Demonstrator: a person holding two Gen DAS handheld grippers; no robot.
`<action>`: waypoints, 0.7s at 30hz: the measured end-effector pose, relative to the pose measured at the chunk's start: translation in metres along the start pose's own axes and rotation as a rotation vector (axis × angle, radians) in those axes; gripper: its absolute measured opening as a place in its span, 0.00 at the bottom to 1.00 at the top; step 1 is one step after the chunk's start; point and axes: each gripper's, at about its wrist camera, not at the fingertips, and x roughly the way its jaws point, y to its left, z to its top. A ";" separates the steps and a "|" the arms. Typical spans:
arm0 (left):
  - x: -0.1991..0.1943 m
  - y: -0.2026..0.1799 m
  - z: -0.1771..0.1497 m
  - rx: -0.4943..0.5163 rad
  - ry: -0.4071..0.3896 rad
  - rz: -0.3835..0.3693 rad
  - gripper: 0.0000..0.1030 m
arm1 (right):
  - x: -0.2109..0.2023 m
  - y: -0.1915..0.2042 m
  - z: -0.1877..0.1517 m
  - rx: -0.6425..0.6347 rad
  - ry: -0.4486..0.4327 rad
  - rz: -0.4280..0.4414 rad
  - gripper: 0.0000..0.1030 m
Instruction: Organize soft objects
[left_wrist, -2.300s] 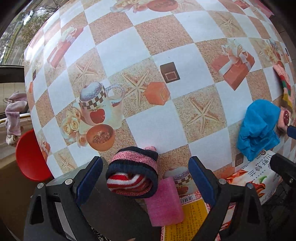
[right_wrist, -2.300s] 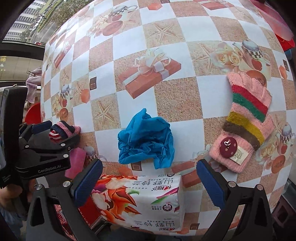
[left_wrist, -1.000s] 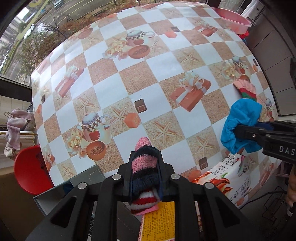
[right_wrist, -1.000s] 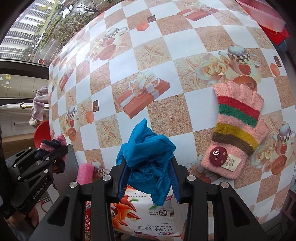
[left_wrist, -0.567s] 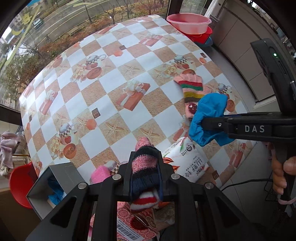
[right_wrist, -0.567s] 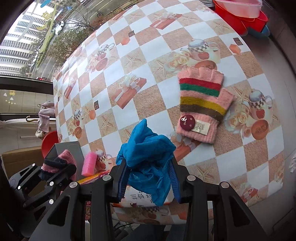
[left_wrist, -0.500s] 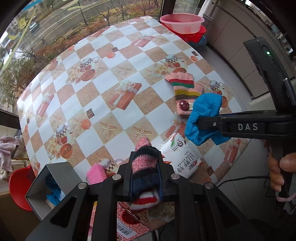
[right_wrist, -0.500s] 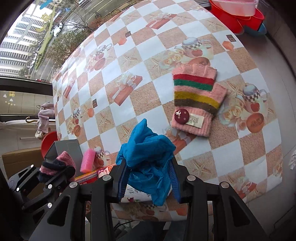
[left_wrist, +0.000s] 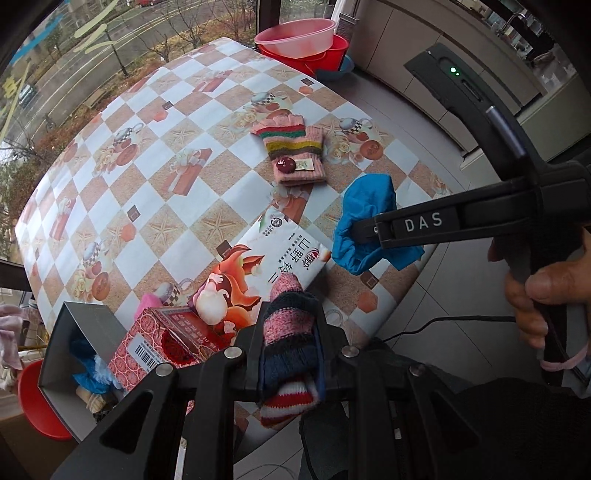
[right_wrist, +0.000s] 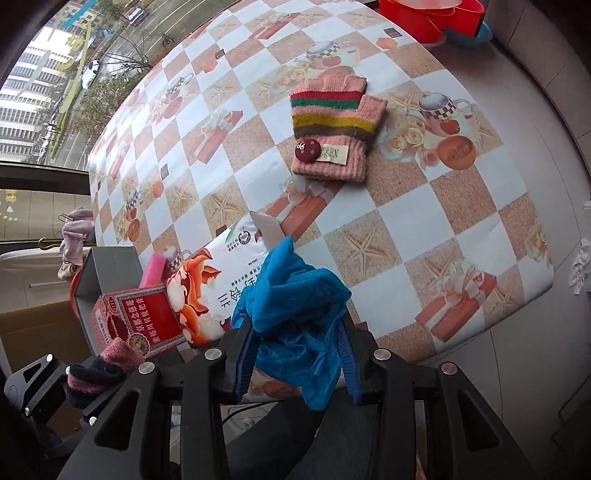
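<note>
My left gripper (left_wrist: 290, 347) is shut on a rolled striped sock (left_wrist: 291, 332), pink, navy, red and white, held high above the table's near edge. My right gripper (right_wrist: 295, 354) is shut on a crumpled blue cloth (right_wrist: 295, 306); in the left wrist view that blue cloth (left_wrist: 369, 225) hangs from the right gripper to the right, above the table's corner. A pink striped knit glove (right_wrist: 332, 129) with a dark red button lies flat on the checked tablecloth (right_wrist: 406, 206). The left gripper with the sock (right_wrist: 99, 373) shows at the lower left of the right wrist view.
A tissue pack (left_wrist: 266, 269), a red box (left_wrist: 166, 339) and a pink sponge (right_wrist: 153, 271) lie near the table's front edge. A grey open box (left_wrist: 85, 332) holding blue items stands at the left corner. Red and pink basins (left_wrist: 303, 40) sit past the far end. A hand (left_wrist: 535, 295) grips the right tool.
Both grippers have risen and pulled back from the table with the sock and the blue cloth still held; the table looks smaller and the glove, grey box and basins have come into view.
</note>
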 end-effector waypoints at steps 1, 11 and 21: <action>0.000 -0.001 -0.004 0.007 0.000 0.002 0.20 | 0.000 0.002 -0.005 -0.003 0.002 -0.004 0.40; -0.014 0.001 -0.041 0.007 -0.042 0.013 0.20 | 0.015 0.022 -0.042 -0.030 0.052 -0.017 0.40; -0.024 0.006 -0.064 -0.043 -0.087 -0.003 0.20 | 0.012 0.042 -0.067 -0.087 0.054 -0.037 0.40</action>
